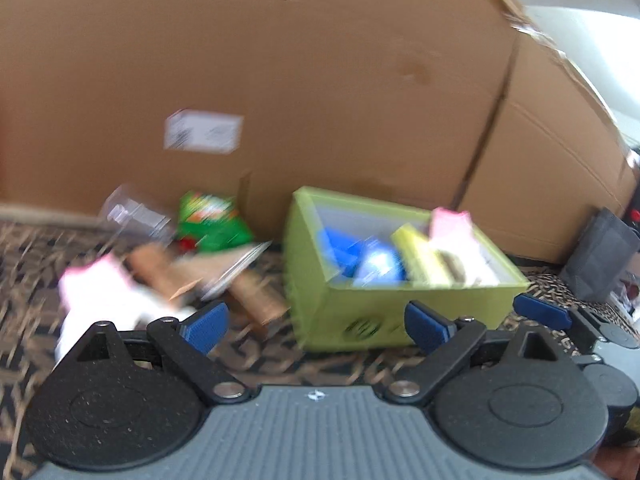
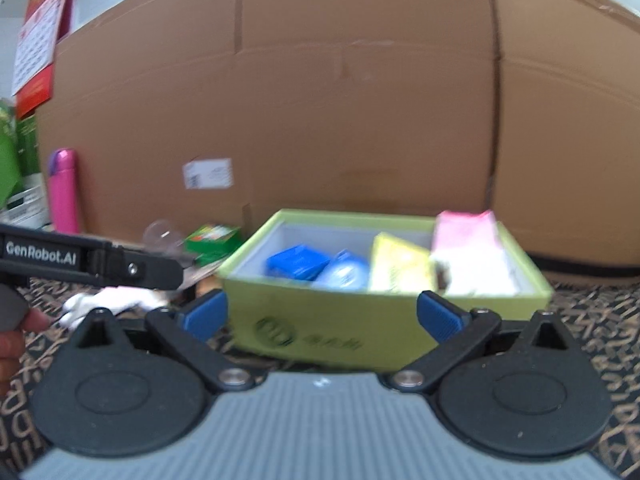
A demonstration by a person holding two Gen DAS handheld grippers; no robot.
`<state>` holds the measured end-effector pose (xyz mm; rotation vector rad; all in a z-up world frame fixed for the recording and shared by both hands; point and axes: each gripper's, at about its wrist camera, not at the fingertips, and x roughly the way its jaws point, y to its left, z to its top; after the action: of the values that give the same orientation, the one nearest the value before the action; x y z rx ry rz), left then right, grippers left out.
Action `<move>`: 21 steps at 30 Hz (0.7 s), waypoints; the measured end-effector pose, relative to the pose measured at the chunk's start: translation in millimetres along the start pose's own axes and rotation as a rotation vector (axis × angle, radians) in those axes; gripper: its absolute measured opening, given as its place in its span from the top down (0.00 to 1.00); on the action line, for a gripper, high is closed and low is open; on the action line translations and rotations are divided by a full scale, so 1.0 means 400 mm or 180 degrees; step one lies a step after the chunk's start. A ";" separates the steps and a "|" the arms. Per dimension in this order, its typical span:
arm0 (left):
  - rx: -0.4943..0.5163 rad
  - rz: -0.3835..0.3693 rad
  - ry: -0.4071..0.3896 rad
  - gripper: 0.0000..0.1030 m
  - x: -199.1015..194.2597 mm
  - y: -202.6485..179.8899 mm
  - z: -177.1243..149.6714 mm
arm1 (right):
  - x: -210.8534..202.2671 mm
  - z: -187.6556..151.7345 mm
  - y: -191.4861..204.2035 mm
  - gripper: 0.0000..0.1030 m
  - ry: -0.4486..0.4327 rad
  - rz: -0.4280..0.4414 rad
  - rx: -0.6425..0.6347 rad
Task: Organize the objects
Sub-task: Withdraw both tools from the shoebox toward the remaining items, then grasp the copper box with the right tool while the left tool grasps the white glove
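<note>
A lime-green open box stands on the patterned cloth. It holds a blue packet, a blue-white round thing, a yellow packet and a pink-white packet. My left gripper is open just short of the box's left front corner, with nothing between its pads. Left of the box lies a blurred pile: a green snack packet, a clear plastic container, brown cardboard pieces and a pink-white item. My right gripper is open in front of the box, holding nothing.
A big cardboard carton walls off the back. A pink bottle and a red calendar are at far left. The left gripper's black body and a hand show at left. A dark bag stands at right.
</note>
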<state>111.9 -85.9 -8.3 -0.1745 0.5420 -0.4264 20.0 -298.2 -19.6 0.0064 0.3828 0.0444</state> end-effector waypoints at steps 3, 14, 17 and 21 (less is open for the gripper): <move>-0.0078 0.0240 0.0070 0.05 -0.021 0.069 -0.047 | 0.007 -0.029 0.051 0.00 0.0096 0.0141 0.0010; -0.0382 0.0897 0.0134 0.05 -0.017 0.295 -0.056 | 0.067 -0.078 0.185 0.00 0.0410 0.0474 -0.0059; -0.0384 0.0833 0.0266 0.11 0.028 0.315 -0.036 | 0.076 -0.070 0.213 0.00 0.0419 0.0517 -0.0146; -0.0293 0.0803 0.0333 0.32 0.058 0.315 -0.027 | 0.096 -0.057 0.250 0.00 0.0416 0.0552 -0.0290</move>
<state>167.6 16.5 -62.4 -0.1702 0.6781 -0.1657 43.0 -196.5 -53.7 -0.0534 0.5101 0.2344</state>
